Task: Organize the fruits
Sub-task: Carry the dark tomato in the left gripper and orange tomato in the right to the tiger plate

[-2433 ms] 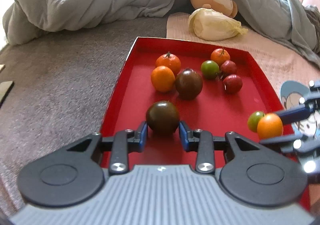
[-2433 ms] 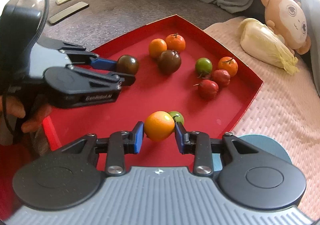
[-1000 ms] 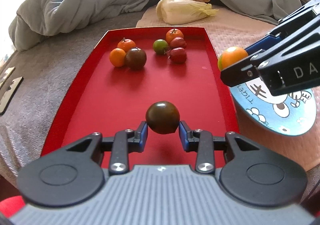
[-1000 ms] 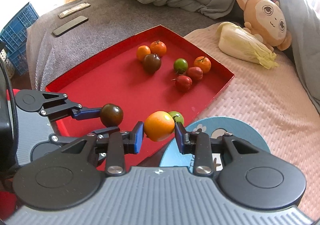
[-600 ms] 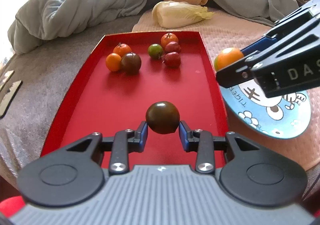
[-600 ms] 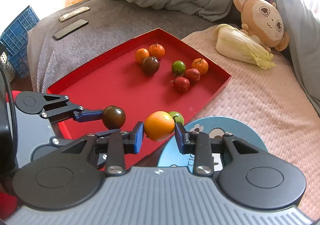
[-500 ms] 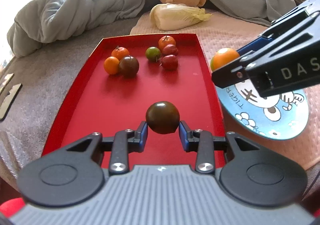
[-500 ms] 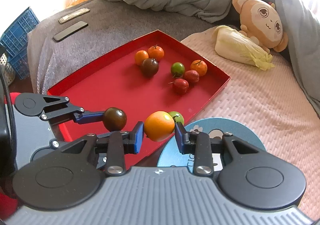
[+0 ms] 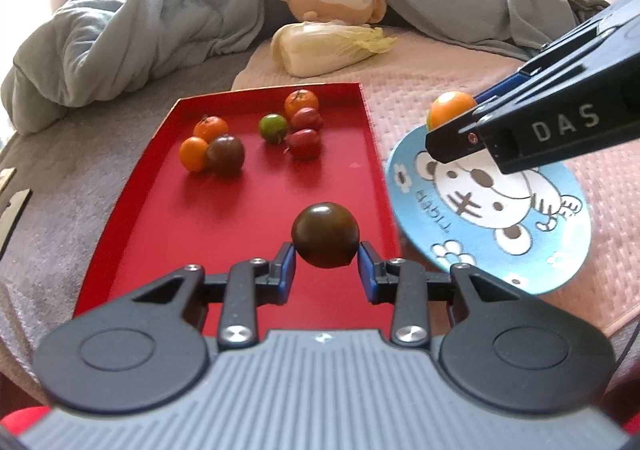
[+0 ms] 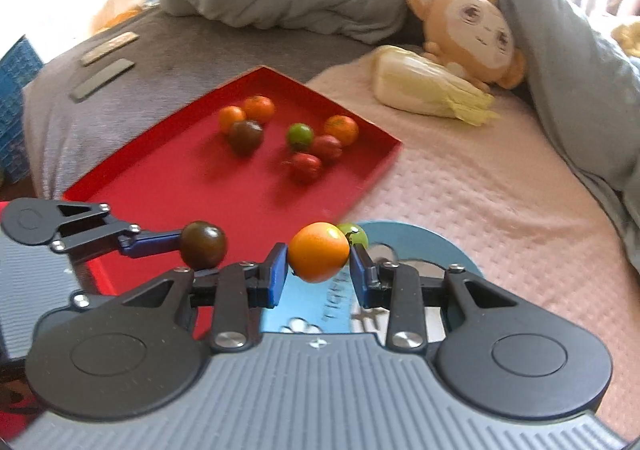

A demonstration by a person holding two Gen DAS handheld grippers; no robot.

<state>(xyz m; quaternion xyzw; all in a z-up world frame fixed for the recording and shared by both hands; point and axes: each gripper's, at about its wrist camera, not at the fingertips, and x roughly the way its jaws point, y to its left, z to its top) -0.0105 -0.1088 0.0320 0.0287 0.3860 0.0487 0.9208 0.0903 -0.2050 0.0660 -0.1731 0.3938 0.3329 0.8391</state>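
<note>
Both pairs of tongs are loaded. Clenched between the blue pads of the left tongs point(image 9: 326, 264) sits a dark brown tomato point(image 9: 325, 235), held clear above the near end of the red tray point(image 9: 132, 186). The right tongs point(image 10: 319, 270) grip an orange fruit point(image 10: 319, 251) at its widest part, with a small green fruit point(image 10: 354, 234) pressed just beyond it against the right pad; whether that one is truly pinched I cannot tell. Below the right tongs lies the blue cartoon plate point(image 9: 560, 234), just right of the tray.

Judging by looks, these fruits are light, smooth-skinned and round, so they could roll or squirt out of flat pads. The tomato is likely soft and would bruise under a hard squeeze. Across the widest part, as now, seems the best hold.

Being near-spherical, neither has a real long axis. The tomato's stem end is not visible, so its pointing cannot be read. Ahead of the left tongs, seven more fruits cluster at the tray's far end.
</note>
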